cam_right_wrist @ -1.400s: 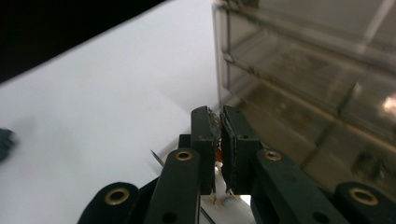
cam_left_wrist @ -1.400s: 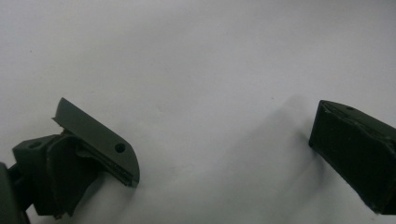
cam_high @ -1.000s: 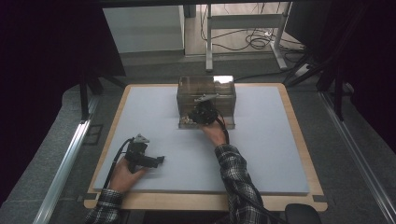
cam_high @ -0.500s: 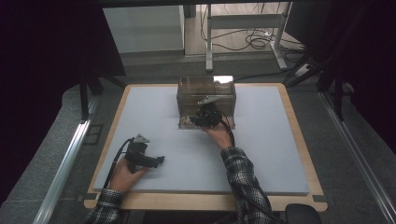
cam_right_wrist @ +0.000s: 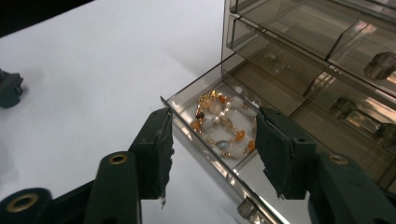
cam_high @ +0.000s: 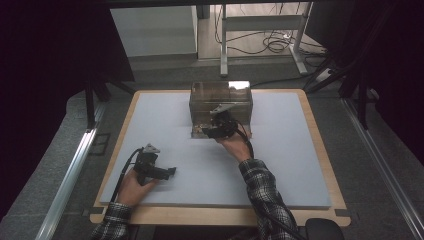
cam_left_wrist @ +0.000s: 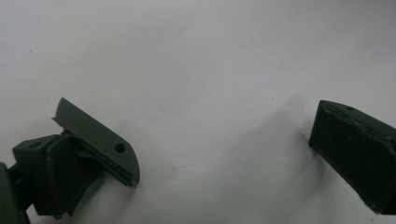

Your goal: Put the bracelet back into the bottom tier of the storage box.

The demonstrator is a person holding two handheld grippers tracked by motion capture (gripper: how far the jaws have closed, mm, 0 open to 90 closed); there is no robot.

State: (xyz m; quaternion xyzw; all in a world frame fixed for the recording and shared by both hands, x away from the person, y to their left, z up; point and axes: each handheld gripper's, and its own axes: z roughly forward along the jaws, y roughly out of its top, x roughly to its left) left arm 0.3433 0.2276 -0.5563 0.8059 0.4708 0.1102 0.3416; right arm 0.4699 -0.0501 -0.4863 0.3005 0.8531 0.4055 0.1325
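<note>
right gripper view: right tool [cam_right_wrist: 212, 149], jaws just spreading, hovers over bead bracelet [cam_right_wrist: 223, 126] in drawer [cam_right_wrist: 187, 95].

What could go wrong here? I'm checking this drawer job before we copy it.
The right tongs, whose jaws have just been opening, straddle the front wall of the open drawer; a careless pull back could snag it. The beaded bracelet lies just behind that wall and could be knocked out or pinched on closing.

Orange, white and gold beads [cam_right_wrist: 223, 125] are seen in a smoky transparent drawer [cam_right_wrist: 196, 95], beside black-and-white plaid sleeves [cam_high: 264, 192].
</note>
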